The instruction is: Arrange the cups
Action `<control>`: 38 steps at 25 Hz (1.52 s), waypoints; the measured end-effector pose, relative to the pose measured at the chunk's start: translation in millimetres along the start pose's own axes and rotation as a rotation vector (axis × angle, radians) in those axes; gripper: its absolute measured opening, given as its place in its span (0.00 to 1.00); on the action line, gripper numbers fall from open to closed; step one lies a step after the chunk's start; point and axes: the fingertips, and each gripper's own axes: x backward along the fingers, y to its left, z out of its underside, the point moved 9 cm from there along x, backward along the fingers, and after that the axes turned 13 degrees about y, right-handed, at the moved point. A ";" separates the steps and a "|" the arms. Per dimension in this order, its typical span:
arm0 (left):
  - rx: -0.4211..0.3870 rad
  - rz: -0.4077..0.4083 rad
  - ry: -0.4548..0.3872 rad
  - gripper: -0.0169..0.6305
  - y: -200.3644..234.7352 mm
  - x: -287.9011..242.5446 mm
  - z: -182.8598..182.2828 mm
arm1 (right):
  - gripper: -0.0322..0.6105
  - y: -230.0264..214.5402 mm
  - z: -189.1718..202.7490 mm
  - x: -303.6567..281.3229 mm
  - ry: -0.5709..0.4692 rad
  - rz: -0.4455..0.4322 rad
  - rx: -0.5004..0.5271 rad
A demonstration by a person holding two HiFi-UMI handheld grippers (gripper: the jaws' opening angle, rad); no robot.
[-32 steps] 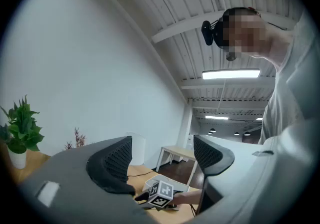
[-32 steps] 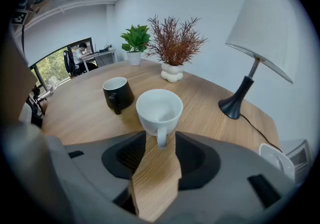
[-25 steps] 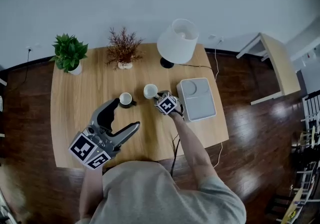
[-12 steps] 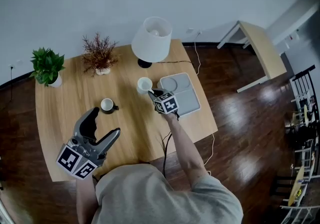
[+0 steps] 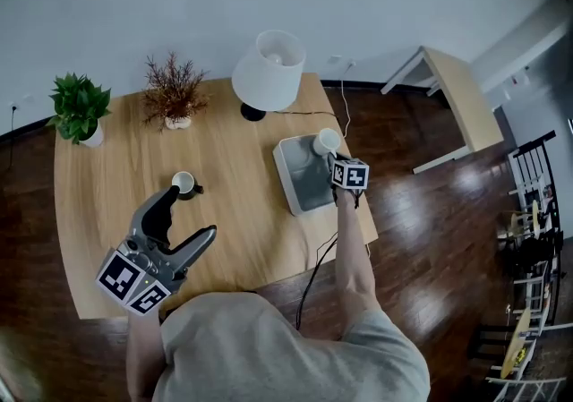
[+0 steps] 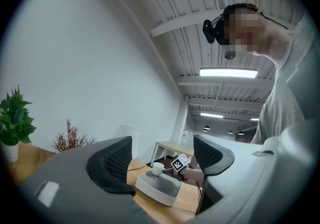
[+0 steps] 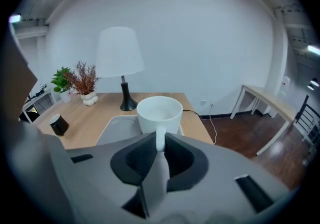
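A white cup [image 5: 327, 141] hangs upright over the far right corner of the grey tray [image 5: 304, 178]. My right gripper [image 5: 334, 156] is shut on its handle. In the right gripper view the handle [image 7: 160, 140] is pinched between the dark pads, with the white cup [image 7: 159, 113] just beyond them and the tray [image 7: 117, 129] below. A black cup [image 5: 184, 183] with a white inside stands on the table to the left. My left gripper [image 5: 190, 215] hovers open and holds nothing, near the front left of the table. From the left gripper [image 6: 162, 155] view, the white cup [image 6: 158, 168] shows above the tray [image 6: 157, 188].
A white lamp [image 5: 268, 69] stands at the back of the wooden table [image 5: 116, 167], with a dried red plant [image 5: 173, 94] and a green potted plant [image 5: 79, 109] to its left. A cable [image 5: 313, 257] hangs over the front edge. A small side table [image 5: 461, 96] stands at the right.
My right gripper closed on the white cup's handle and carried it from the middle of the table rightward to above the tray. The left gripper has stayed in place.
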 end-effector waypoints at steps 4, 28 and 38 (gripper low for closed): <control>0.005 -0.008 -0.001 0.61 2.2 3.3 2.0 | 0.15 3.3 8.1 -3.5 -0.020 0.005 0.007; 0.032 -0.066 -0.031 0.61 10.4 30.7 11.9 | 0.35 366.9 17.8 0.3 0.047 -0.439 0.794; 0.028 -0.107 -0.038 0.61 12.1 49.8 16.9 | 0.27 436.5 16.5 -48.0 0.252 -0.404 1.016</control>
